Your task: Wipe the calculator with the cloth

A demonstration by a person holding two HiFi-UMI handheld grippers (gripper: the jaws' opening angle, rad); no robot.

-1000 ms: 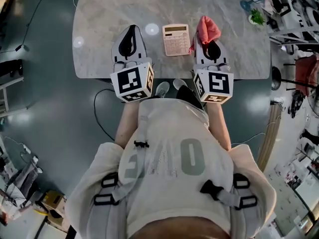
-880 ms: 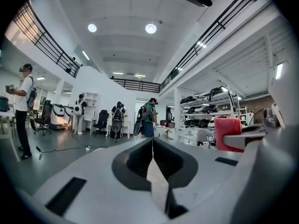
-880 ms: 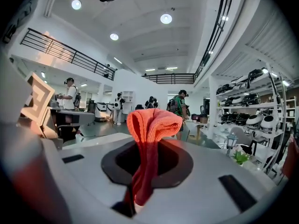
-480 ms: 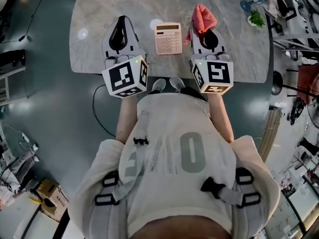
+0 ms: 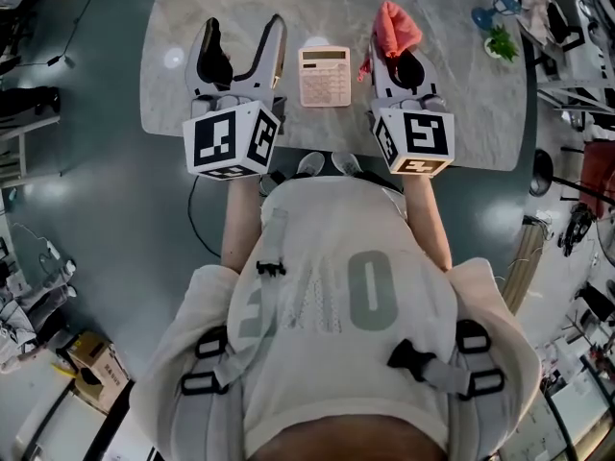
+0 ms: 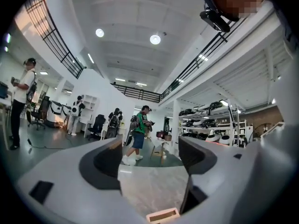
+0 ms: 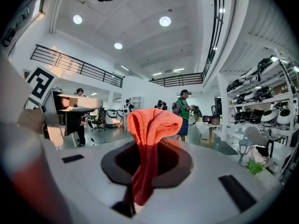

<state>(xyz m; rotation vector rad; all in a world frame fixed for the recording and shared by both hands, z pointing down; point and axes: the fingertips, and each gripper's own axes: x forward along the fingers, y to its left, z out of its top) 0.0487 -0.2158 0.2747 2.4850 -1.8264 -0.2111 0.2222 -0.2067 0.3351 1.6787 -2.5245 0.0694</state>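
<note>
the pale pink desk calculator (image 5: pixel 324 76) lies flat on the grey marble-patterned tabletop (image 5: pixel 461 94), near the front edge, between the two grippers and touching neither; any print on it is too small to read. just to its right, the coral-red woven cloth (image 5: pixel 395 29) is pinched in the right gripper (image 5: pixel 393 54), whose jaws are clamped together on it. in the right gripper view the cloth (image 7: pixel 152 129) bunches up above the closed right gripper (image 7: pixel 148 164) and a narrow tail of it hangs down through the pads. on the calculator's other side, the left gripper (image 5: pixel 246 35) has its jaws spread wide (they have just been opening), and the left gripper view shows only bare tabletop in the gap of the left gripper (image 6: pixel 150 158). both grippers point away from the person, about level, over the table's near edge, each on a bare forearm, with its black-and-white marker cube facing up. the person's cream top (image 5: pixel 336 286) carries big grey letters; an "o" reads clearly.
</note>
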